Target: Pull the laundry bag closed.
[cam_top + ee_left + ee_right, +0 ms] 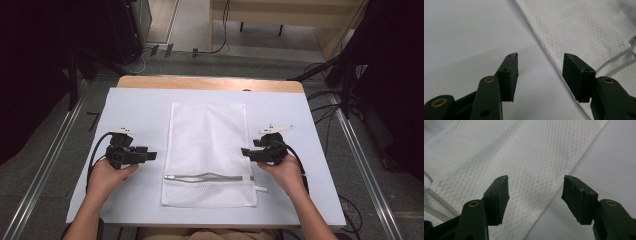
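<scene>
A white mesh laundry bag lies flat in the middle of the table, with its partly unzipped zipper across the near end. My left gripper hovers just left of the bag's left edge, jaws open and empty. In the left gripper view the bag and its edge run past the gripper. At the bag's right edge sits my right gripper, also open with nothing held. The right gripper view looks over the mesh between the spread jaws of the gripper.
A white sheet covers the wooden table. Metal rails run along both sides on the floor. Cables and dark stands lie beyond the right edge.
</scene>
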### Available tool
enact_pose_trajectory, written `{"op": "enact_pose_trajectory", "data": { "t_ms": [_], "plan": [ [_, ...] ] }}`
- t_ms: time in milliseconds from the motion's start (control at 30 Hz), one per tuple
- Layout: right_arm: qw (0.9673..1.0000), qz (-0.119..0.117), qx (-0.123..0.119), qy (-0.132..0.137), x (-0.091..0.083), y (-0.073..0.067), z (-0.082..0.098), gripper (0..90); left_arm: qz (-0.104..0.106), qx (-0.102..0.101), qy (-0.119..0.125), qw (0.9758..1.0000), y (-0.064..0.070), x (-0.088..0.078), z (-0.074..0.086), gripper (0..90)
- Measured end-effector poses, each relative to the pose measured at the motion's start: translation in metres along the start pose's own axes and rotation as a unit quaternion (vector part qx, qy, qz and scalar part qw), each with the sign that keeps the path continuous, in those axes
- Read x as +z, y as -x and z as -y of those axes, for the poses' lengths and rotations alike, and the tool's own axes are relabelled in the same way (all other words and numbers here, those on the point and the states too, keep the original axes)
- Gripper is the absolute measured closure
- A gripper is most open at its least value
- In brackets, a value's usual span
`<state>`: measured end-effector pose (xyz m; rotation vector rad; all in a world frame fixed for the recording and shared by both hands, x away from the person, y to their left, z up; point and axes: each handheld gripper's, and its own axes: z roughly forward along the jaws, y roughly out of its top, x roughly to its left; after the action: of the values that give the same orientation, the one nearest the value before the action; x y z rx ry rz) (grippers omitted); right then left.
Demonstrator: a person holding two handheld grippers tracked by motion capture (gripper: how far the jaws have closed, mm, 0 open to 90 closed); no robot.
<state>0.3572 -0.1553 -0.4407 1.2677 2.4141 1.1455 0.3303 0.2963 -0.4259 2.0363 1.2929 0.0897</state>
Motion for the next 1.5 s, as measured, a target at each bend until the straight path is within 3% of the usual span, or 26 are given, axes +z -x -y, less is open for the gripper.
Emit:
{"op": "enact_pose_trajectory", "data": {
  "t_ms": [133,200,333,433,600,867,1500],
  "plan": [
    [1.0,-0.002,-0.006,0.0,0.0,-0.002,0.001,40.9,-0.001,-0.004,0.009,0.9999,-0.002,-0.002,0.0,42.9],
    [0.9999,-0.003,-0.015,0.003,-0.001,-0.004,0.002,43.1,-0.009,0.005,0.013,0.9999,-0.004,-0.003,0.0,38.8],
    [0.9999,-0.001,-0.015,0.0,-0.001,-0.005,0.002,42.6,-0.008,0.005,0.014,0.9999,-0.003,-0.005,-0.001,40.1],
    [0.9998,-0.005,0.005,-0.021,-0.001,-0.005,0.003,44.1,0.003,0.005,0.014,0.9999,-0.003,-0.005,-0.002,40.9],
    [0.9997,-0.014,0.017,-0.012,-0.004,-0.005,0.003,47.7,0.01,0.003,0.015,0.9998,-0.002,-0.001,-0.005,40.4],
    [0.9997,-0.015,0.001,-0.018,-0.005,-0.01,0.006,49.2,0.007,0.005,0.009,0.9999,-0.002,0.001,-0.005,41.2],
    [0.9997,-0.016,-0.009,-0.012,-0.007,-0.017,0.007,53.1,0.005,0.021,0.0,0.9998,0.004,-0.001,-0.003,41.6]
  ]
}}
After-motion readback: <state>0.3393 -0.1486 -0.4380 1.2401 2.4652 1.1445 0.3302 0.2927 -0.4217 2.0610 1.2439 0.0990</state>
